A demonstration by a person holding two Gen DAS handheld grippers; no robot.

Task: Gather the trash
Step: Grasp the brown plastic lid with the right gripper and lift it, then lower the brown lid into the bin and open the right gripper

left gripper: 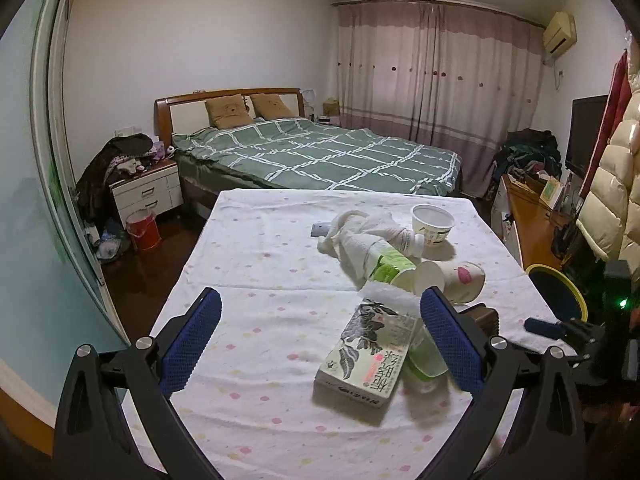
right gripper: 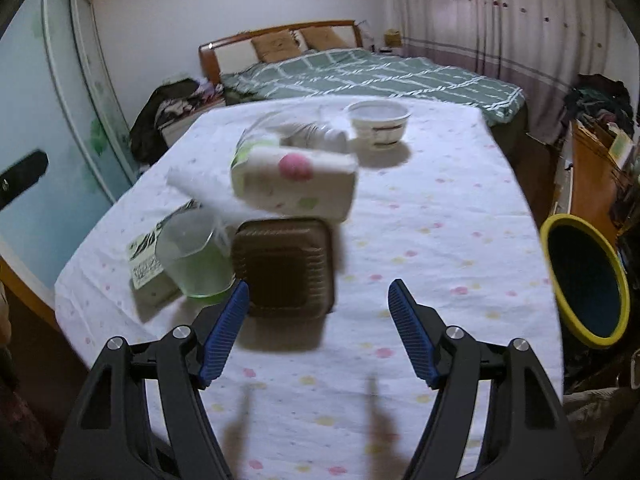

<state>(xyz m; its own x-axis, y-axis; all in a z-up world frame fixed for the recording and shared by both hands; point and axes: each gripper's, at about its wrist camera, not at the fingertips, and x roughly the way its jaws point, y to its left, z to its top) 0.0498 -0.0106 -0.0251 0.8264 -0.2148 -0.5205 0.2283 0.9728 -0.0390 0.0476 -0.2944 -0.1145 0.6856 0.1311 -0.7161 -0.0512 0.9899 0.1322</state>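
While both grippers hang over the near end of the table (left gripper: 248,248), neither has hold of anything. Left gripper (left gripper: 320,344): blue pads spread about as wide as they go, nothing pressed between them; the printed box sits in the gap in view but lies flat on the cloth, untouched as far as I can tell. Right gripper (right gripper: 318,332): jaws parted at a middling width, only bare spotted tablecloth (right gripper: 400,240) between the pads, their shadows on the cloth below.

Trash, near to far:
- printed carton box (left gripper: 364,356), flat on the cloth, closest to the left gripper
- clear green plastic cup (right gripper: 192,256), on its side, touching the box's right edge
- brown ridged plastic tray (right gripper: 284,266), just ahead of the right gripper, beside the green cup
- paper cups (left gripper: 452,276), white with a pink spot, lying on their side behind the tray; blurred in the right wrist view
- plastic bottle (left gripper: 384,258) with green label, lying on its side, touching the paper cups
- crumpled white tissue (left gripper: 352,228) draped over the bottle's far end
- second small white bottle (left gripper: 404,238), lying beside the first
- white tub (left gripper: 432,222), upright, open top, farthest of the pile

Bin (right gripper: 584,280): yellow rim, dark inside, off the table's right edge, well apart from the pile.

Beyond the table: bed (left gripper: 320,152) with green checked cover, curtains (left gripper: 432,72) behind it.
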